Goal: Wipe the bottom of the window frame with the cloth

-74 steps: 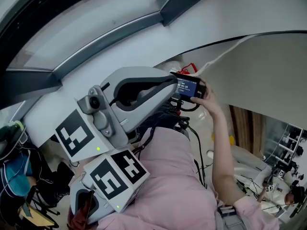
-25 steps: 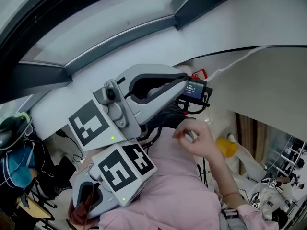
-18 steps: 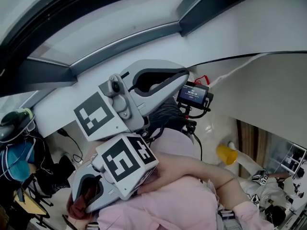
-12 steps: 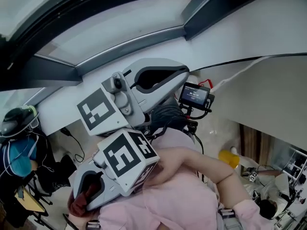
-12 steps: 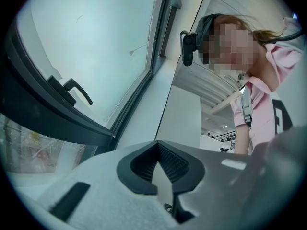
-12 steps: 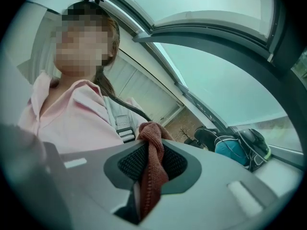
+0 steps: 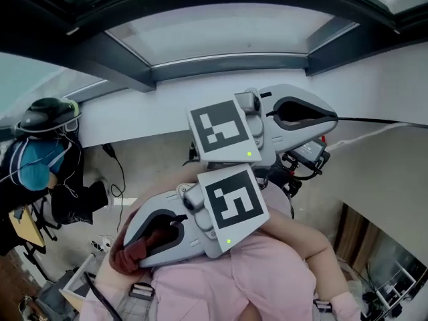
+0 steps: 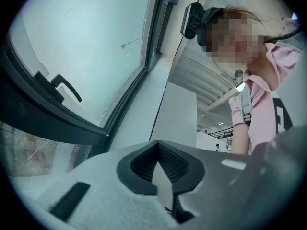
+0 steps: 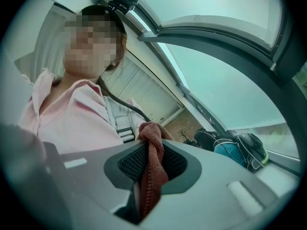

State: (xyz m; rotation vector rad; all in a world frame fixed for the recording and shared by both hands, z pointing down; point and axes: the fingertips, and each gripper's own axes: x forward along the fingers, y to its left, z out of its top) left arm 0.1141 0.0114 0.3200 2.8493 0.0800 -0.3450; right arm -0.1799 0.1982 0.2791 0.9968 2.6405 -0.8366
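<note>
cloth: reddish-brown cloth (image 9: 152, 162), bunched and twisted, pinched in your right gripper (image 9: 148, 186); one end sticks up past the jaws, the rest hangs below. In the head view it's the red wad (image 7: 134, 251) at the low gripper's mouth.
right gripper: clamped on the cloth, held close to your pink shirt (image 7: 267, 273), pointing away from the window, not at it.
left gripper: left gripper (image 8: 165, 186) has its jaws pressed together with nothing between them. It sits higher in the head view (image 7: 328, 116), near the white wall (image 7: 134, 119) under the window.
window frame: dark frame, bottom bar (image 7: 227, 65) runs across the top of the head view, well apart from the cloth. Nothing touches it.
progress: you've got the cloth in hand and that's all. No wiping contact shows, so the whole bottom-of-frame pass looks left to do.
next, my read: turn the right gripper toward the bottom bar, press the cloth flat on it and drag it along.
clutter: blue bag (image 7: 37, 162) and a helmet (image 7: 47, 112) at far left, not in your way.
</note>
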